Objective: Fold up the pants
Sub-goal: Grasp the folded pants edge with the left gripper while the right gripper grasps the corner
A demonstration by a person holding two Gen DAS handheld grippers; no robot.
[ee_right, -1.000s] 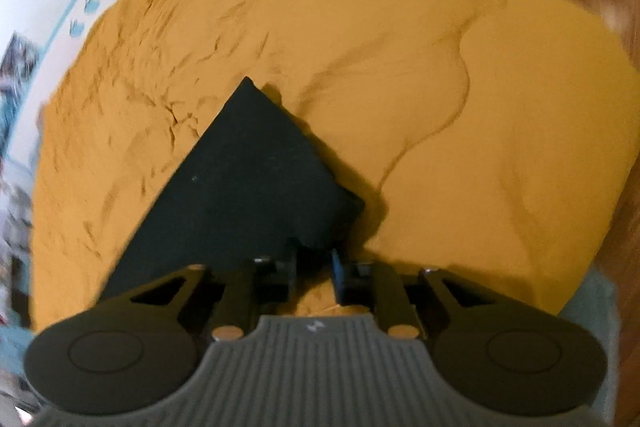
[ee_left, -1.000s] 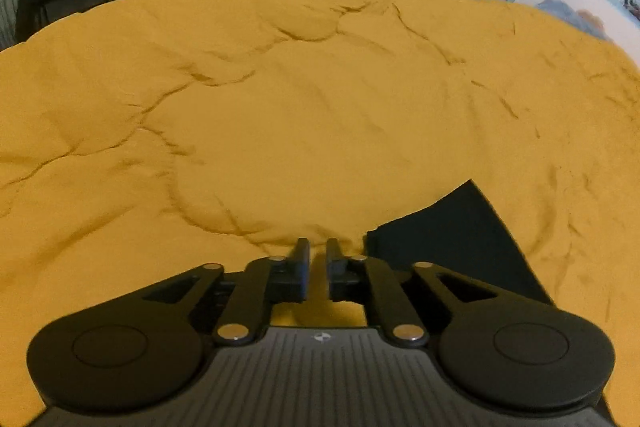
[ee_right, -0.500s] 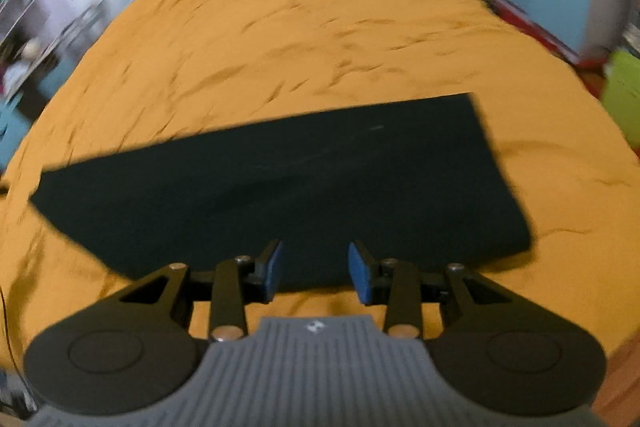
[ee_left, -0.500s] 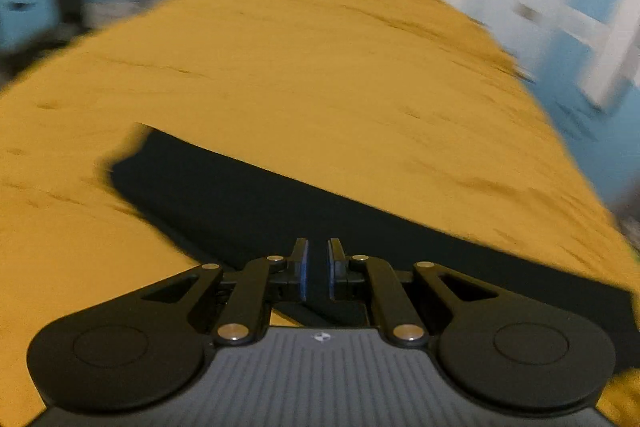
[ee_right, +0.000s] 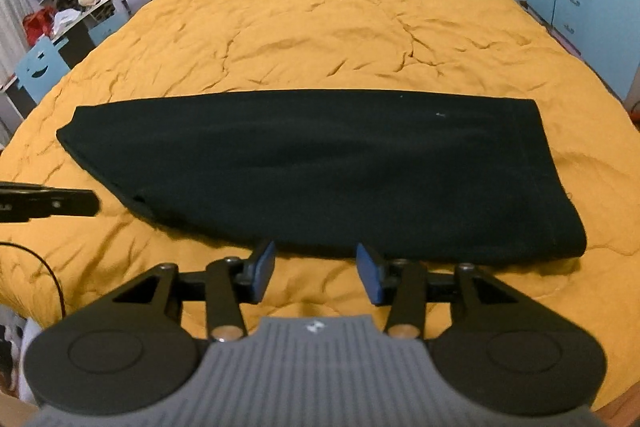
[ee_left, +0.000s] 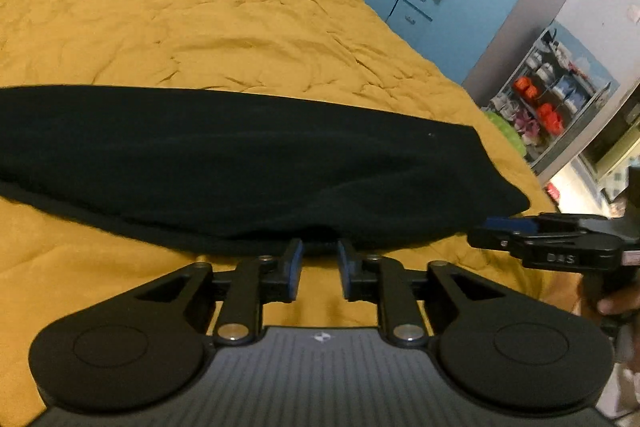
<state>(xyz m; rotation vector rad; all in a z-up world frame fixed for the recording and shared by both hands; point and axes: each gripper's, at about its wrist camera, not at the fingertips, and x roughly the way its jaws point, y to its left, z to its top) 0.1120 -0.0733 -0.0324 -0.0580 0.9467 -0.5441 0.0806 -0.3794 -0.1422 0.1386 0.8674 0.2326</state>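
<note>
Both tools (ee_left: 319,259) (ee_right: 316,261) opening, empty (near edge); pants (ee_right: 320,163) flat on bedspread (ee_right: 320,7)

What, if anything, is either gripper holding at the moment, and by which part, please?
Nothing is held. The left gripper and right gripper are both opening at the near edge of the black pants, fingers empty.

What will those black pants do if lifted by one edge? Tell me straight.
The pants will probably droop and unfold, since they lie limp and flat in soft layers. They look light. They may drag on the wrinkled bedspread rather than slide.
</note>
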